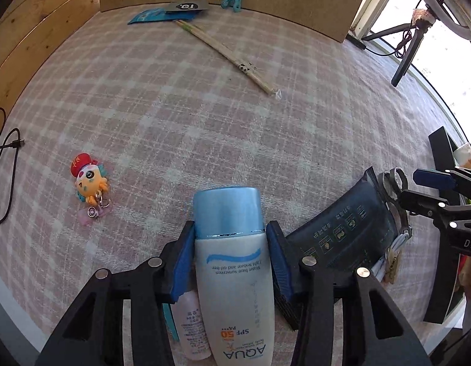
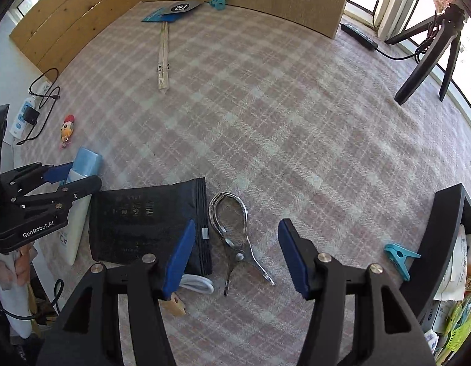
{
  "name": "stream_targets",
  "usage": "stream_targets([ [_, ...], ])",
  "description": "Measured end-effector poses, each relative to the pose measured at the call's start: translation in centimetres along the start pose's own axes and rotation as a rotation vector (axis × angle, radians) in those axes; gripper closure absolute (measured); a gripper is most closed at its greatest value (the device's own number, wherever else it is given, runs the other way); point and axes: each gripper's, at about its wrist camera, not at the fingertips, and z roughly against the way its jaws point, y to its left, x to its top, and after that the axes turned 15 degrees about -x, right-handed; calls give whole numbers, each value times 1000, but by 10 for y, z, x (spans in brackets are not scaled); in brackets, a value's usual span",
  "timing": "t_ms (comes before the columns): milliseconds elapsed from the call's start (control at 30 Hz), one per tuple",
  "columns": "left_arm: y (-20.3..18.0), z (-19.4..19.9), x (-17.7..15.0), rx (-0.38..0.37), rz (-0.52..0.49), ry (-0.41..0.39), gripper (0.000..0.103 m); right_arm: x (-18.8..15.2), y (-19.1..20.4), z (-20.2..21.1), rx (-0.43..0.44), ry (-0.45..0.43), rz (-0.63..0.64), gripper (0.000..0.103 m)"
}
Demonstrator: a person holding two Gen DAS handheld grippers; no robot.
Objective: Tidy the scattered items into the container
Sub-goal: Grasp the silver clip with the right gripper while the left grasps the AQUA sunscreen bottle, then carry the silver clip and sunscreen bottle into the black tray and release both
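Observation:
A white sunscreen bottle [image 1: 235, 274] with a blue cap lies on the checked cloth, and my left gripper [image 1: 231, 225] is shut on it, blue pads against both sides just below the cap. A small pink bottle [image 1: 191, 326] lies beside it under the left finger. In the right wrist view my right gripper [image 2: 237, 224] stands open above a metal spring clamp [image 2: 232, 238], which lies between the fingers untouched. A black pouch [image 2: 150, 228] lies between the two grippers. The black container [image 2: 449, 228] stands at the right edge, with packets inside.
A white cable [image 2: 199, 285] and wooden peg [image 2: 174, 305] lie near the pouch. A teal clip [image 2: 400, 256] lies by the container. A toy keychain [image 1: 89, 183], chopsticks [image 1: 229, 58], blue packet [image 1: 150, 15] and another teal clip [image 1: 234, 0] lie farther off. A tripod [image 2: 427, 61] stands back right.

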Motion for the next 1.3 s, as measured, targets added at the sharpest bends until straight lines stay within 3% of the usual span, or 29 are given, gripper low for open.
stream_targets([
  [100,0,0,1,-1,-4,-3,59,1,0,-6,-23,9,21,54],
  [233,0,1,3,-4,-8,-7,59,0,-5,-18,-46,31,31,79],
  [267,0,1,3,-6,-6,-10,59,0,-7,-18,-50,20,29,80],
  [500,2,17,10,-48,34,-58,60,2,-30,-4,-3,-10,-60,81],
  [867,-34,68,26,-90,-41,-206,60,-4,-67,52,18,-133,-159,81],
  [967,-53,85,25,-115,-80,-227,60,-9,-77,67,21,-153,-190,81],
  [1033,-74,75,46,-133,-113,-232,60,-19,-89,77,24,-166,-219,81],
  [1300,-152,66,52,-248,-250,-193,60,-63,-129,97,-14,-195,-360,81],
])
